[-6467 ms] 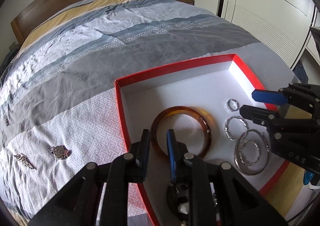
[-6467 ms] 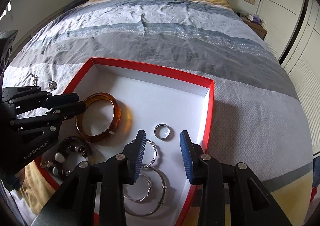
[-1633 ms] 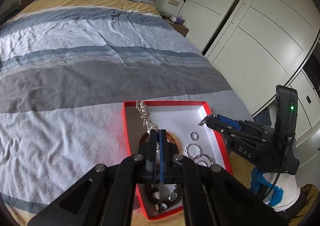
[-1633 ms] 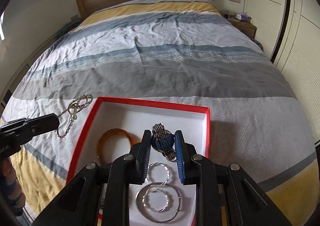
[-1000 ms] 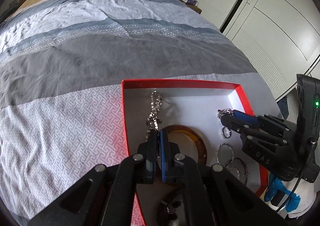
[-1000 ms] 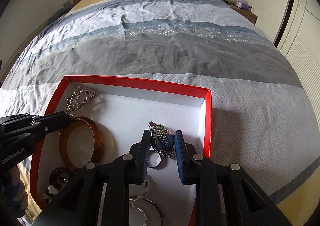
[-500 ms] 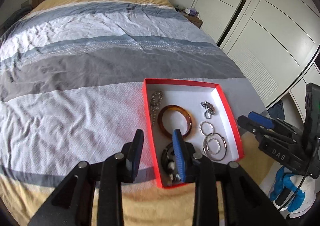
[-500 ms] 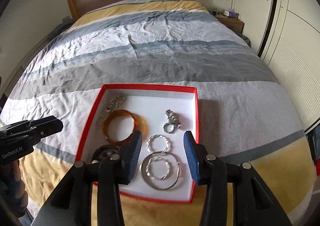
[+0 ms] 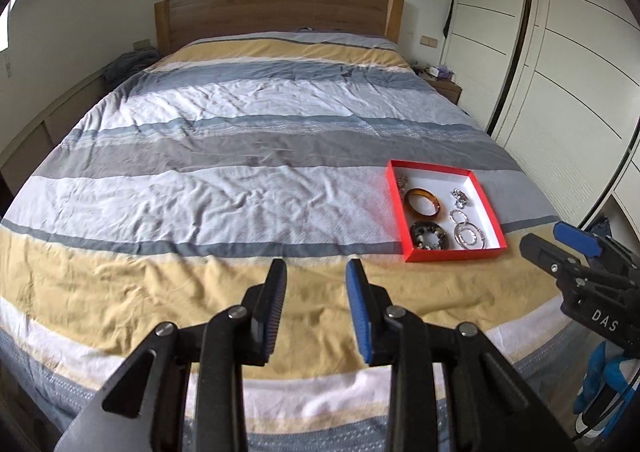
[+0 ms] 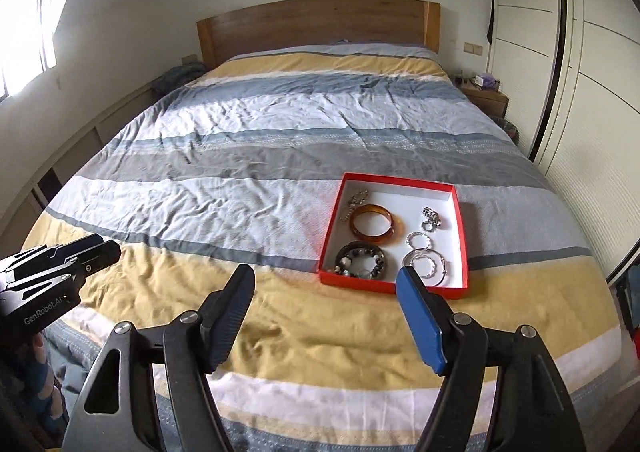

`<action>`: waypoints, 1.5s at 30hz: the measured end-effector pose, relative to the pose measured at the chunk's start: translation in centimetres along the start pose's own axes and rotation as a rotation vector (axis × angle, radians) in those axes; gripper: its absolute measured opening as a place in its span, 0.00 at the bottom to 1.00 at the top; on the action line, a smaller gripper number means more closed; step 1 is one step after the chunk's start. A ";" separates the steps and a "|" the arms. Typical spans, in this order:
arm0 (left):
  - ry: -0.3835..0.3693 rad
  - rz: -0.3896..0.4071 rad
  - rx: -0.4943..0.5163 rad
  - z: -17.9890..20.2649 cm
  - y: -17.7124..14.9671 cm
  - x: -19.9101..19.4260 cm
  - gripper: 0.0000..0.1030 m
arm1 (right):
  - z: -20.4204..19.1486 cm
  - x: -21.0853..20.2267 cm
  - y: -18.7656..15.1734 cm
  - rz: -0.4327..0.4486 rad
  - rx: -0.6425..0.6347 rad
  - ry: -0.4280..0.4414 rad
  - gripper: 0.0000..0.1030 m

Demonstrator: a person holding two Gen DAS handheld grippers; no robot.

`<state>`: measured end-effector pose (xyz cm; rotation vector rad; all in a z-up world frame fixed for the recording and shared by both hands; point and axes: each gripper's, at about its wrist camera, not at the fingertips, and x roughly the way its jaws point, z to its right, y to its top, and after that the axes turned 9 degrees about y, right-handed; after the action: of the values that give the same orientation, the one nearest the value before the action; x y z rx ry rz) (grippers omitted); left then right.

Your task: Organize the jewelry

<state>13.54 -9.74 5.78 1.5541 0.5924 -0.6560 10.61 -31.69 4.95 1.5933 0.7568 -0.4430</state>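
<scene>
Right of centre on the striped bed [image 10: 248, 156], red tray [image 10: 464, 236] holding everything: amber bangle [image 10: 373, 227], beaded bracelet [image 10: 362, 259], silver hoops [image 10: 426, 264], chain [image 10: 354, 202], watch [image 10: 431, 219]. Nothing loose on the covers, so sorting looks finished. Low in frame, left gripper [image 9: 316, 306] parted and empty; right gripper [image 10: 326, 318] opening wider, nothing between.

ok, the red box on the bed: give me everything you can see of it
The red box is a shallow open rectangular tray, apparently cardboard, red outside and white inside. It lies flat on the striped duvet near the foot of the bed, on the wardrobe side. Inside lie an amber bangle, a dark beaded bracelet, silver hoops, a chain by the far-left corner, and a metal watch beside a ring. Neither gripper touches it.
</scene>
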 end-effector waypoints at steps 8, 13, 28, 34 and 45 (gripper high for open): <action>0.081 0.105 -0.024 -4.2 -3.5 -6.6 0.29 | -5.0 -4.0 -3.0 0.017 -0.062 0.000 0.78; 0.097 0.154 -0.029 -5.7 -5.2 -9.4 0.29 | -6.8 -6.1 -4.1 0.042 -0.081 -0.001 0.80; 0.099 0.222 -0.017 -6.8 -8.7 -13.4 0.29 | -8.8 -8.7 -7.6 0.039 -0.107 -0.010 0.81; 0.101 0.232 -0.024 -7.3 -9.5 -14.2 0.29 | -9.1 -9.5 -8.1 0.049 -0.111 -0.016 0.82; 0.075 0.230 -0.034 -7.5 -9.5 -14.5 0.29 | -9.4 -10.0 -8.3 0.058 -0.113 -0.015 0.84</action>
<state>-2.86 -1.39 9.84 1.5917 0.4682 -0.4131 -3.49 -24.46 7.20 1.5008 0.7103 -0.3636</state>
